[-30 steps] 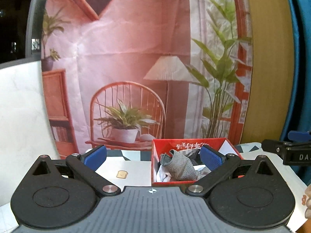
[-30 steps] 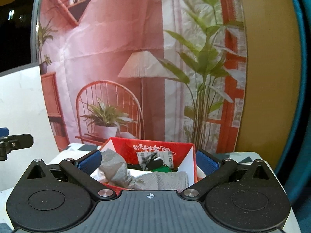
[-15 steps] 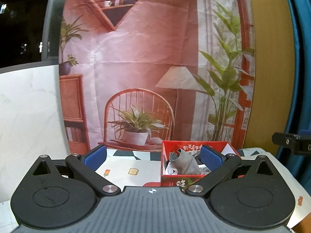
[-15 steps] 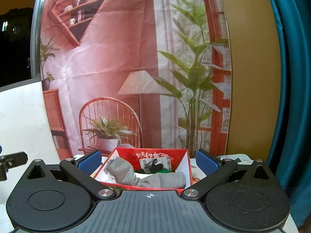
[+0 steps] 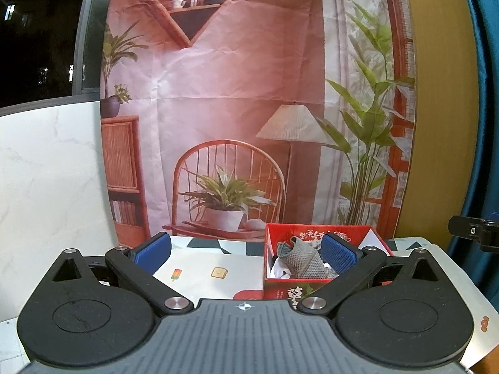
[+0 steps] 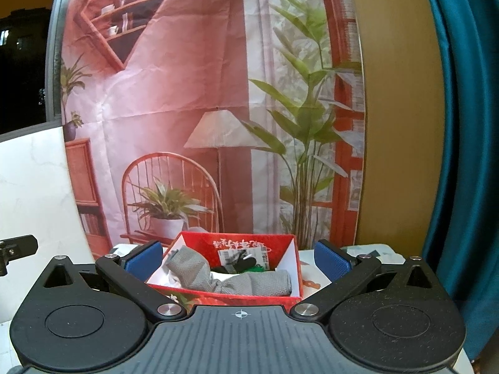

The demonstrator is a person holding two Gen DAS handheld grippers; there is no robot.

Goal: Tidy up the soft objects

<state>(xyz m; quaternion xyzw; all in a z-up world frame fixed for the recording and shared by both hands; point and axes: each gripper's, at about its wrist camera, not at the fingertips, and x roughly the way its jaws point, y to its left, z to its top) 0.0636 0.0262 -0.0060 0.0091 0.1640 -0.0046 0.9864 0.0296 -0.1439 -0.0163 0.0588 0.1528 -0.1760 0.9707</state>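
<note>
Hanging behind the desk (image 5: 218,280), a printed backdrop (image 5: 249,93) filled both views. The red box (image 6: 285,249) sat ahead of the right claw (image 6: 238,257), holding the grey cloth (image 6: 249,283). Both claws, left claw (image 5: 246,251) included, were spread and gripped nothing.

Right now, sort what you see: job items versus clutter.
Job: red box, grey mesh cloth inside it, white cloth beneath, left gripper, right gripper, both open.
Clutter: printed backdrop, patterned table mat, teal curtain.
</note>
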